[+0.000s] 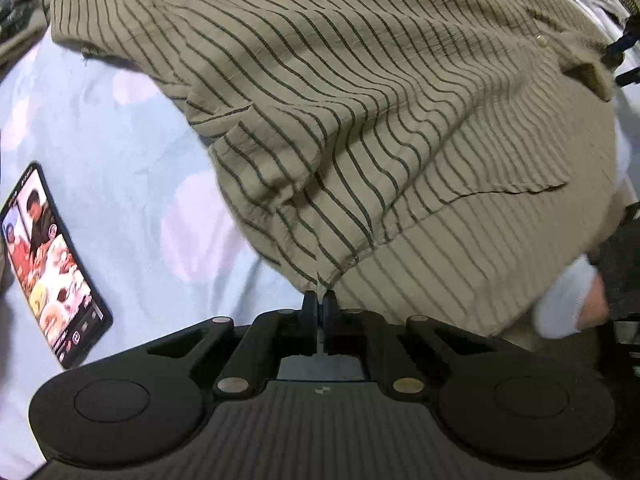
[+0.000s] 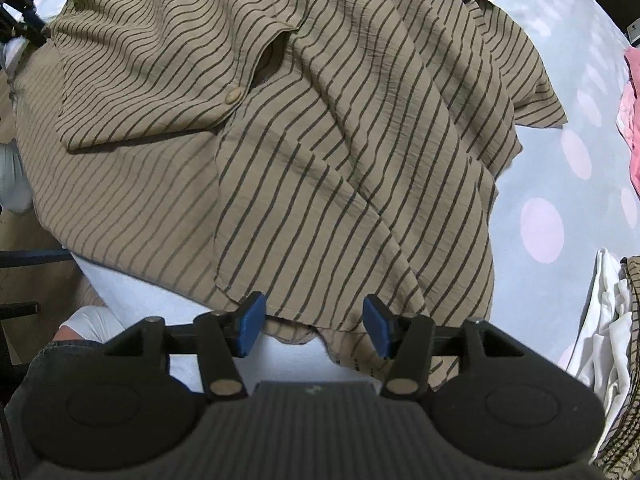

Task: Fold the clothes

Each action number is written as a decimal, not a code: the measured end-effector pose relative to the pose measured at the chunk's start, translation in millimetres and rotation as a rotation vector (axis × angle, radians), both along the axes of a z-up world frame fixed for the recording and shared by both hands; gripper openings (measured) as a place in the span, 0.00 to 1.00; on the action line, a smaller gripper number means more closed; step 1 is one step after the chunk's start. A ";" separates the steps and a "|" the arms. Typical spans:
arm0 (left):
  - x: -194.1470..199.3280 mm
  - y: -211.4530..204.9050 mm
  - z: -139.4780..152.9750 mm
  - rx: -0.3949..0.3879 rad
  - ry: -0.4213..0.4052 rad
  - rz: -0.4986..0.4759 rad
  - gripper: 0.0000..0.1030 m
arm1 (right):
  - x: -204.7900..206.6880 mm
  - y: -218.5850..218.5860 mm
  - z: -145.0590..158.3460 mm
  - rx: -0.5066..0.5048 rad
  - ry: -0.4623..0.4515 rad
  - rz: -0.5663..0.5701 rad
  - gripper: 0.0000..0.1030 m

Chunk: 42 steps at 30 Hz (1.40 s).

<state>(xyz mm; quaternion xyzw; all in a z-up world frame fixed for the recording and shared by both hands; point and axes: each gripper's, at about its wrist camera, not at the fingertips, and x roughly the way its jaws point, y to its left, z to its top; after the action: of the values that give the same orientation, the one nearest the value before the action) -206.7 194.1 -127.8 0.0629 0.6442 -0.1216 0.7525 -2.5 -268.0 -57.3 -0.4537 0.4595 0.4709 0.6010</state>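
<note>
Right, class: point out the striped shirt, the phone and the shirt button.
striped shirt [image 2: 320, 184]: right wrist view, on the front panel.
phone [image 1: 52, 264]: left wrist view, on its lit screen.
shirt button [image 2: 232, 95]: right wrist view, on the button's face.

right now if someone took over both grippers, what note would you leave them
Left gripper: shut on a hem corner of the tan dark-striped button shirt.
Right gripper: open, pads either side of the shirt's near hem, not gripping.
The shirt lies spread and wrinkled on the pale blue dotted bedsheet; one front panel is turned over.
A lit black phone lies to the left.
Done: one corner held.
Left: close the right gripper, then fold.
</note>
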 end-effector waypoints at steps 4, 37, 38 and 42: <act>-8.1 32.5 40.7 -0.069 -0.015 0.056 0.00 | -0.3 0.0 -0.1 0.000 0.000 0.004 0.56; -51.4 -29.8 93.9 0.122 -0.248 -0.217 0.13 | -89.8 53.4 17.1 0.194 -0.005 0.422 0.47; -50.0 -46.1 90.5 0.082 -0.268 -0.223 0.13 | -101.4 59.7 16.1 0.191 -0.026 0.429 0.47; -48.5 -75.0 66.1 0.066 -0.310 -0.245 0.13 | -131.3 74.7 2.8 0.159 -0.081 0.433 0.47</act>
<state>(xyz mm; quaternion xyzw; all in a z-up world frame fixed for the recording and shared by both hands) -255.2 119.1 -61.7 0.1837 0.5117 -0.1799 0.8198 -133.8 -193.3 -54.5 -0.5116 0.2881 0.6050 0.5379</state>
